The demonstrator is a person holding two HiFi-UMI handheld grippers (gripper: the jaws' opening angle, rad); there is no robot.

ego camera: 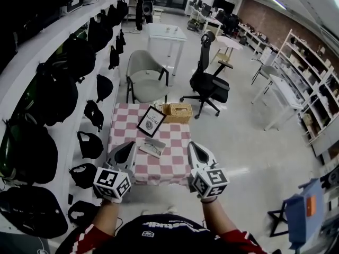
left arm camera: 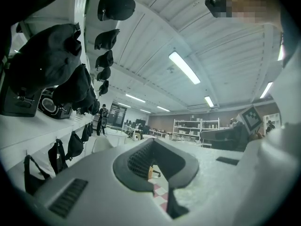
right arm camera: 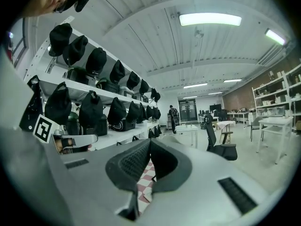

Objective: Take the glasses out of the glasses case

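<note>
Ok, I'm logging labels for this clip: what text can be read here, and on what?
"NATURE": on the black framed sign on the checkered table; its smaller print is too small to read.
White print on the person's black shirt: too blurred to read.

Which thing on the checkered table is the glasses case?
Find the small table with the pink-and-white checkered cloth. A wicker basket and a black-framed picture sit at its far edge; the glasses case lies nearer the middle. It is the only flat, pale grey thing, lying at a slant.
</note>
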